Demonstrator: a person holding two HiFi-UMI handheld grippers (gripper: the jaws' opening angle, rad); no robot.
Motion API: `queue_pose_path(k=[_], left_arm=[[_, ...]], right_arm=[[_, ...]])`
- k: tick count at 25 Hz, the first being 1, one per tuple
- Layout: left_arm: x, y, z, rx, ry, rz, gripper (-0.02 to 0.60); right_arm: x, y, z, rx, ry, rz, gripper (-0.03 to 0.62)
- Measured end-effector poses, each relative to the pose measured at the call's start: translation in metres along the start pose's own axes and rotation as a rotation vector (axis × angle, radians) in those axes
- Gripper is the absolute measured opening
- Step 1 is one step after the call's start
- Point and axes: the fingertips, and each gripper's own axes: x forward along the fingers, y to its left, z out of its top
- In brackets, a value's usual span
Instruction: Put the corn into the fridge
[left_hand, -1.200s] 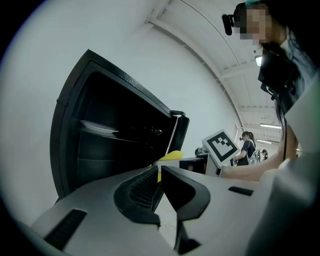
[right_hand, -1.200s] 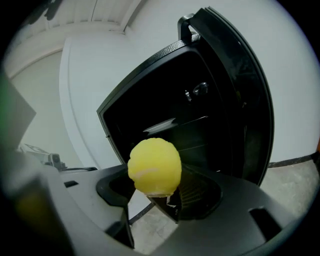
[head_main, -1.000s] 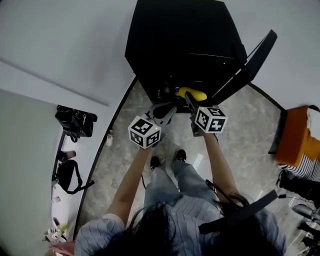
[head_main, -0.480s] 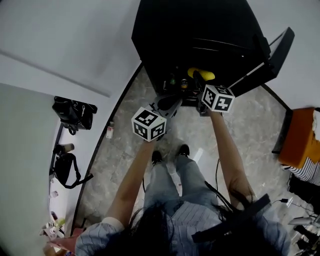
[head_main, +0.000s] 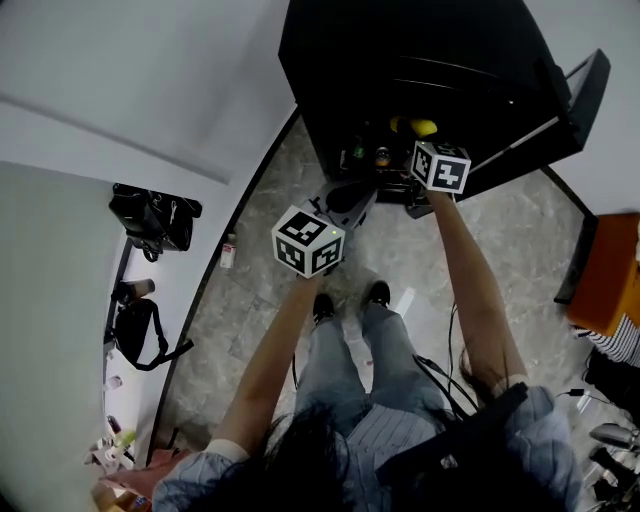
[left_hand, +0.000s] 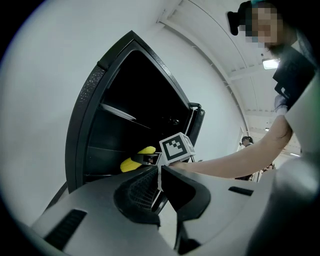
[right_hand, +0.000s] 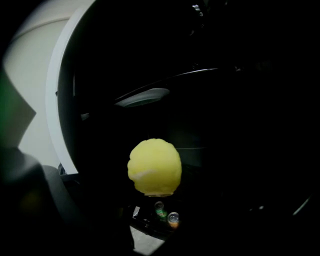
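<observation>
Your right gripper is clamped on the corn. The right gripper view shows the yellow cob end-on, dead centre, and the left gripper view shows dark jaws closed around its near end. The corn is held in the air at the open front of the black fridge, just past the lower front edge. It isn't touching any shelf I can make out. Two small cans stand side by side low in the fridge, just below the cob in the right gripper view. A pale shelf edge sits higher up inside. The fridge door is swung open on your right side. Your left gripper has its jaws together with nothing between them. It's outside the fridge over the marbled floor, near the opening's lower front edge, left of the right gripper and apart from it, pointing at the opening. Two dark bags lie by the wall on your left, well away from the fridge.
</observation>
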Motion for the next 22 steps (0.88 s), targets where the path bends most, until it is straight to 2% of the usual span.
queue_pose_path(k=[5, 11, 19, 22], left_arm=[[-0.002, 0.007, 0.001, -0.003, -0.004, 0.016, 0.011], [-0.004, 0.007, -0.006, -0.011, 0.015, 0.017, 0.011], [-0.008, 0.015, -0.011, -0.006, 0.019, 0.048, 0.011], [-0.009, 0.019, -0.011, -0.010, 0.006, 0.064, 0.011]], right_arm=[[0.009, -0.002, 0.000, -0.029, 0.034, 0.007, 0.247], [0.017, -0.008, -0.026, -0.089, 0.137, -0.013, 0.247], [0.033, -0.023, -0.031, -0.011, 0.142, -0.042, 0.247], [0.042, -0.024, -0.026, -0.024, 0.148, -0.037, 0.247]])
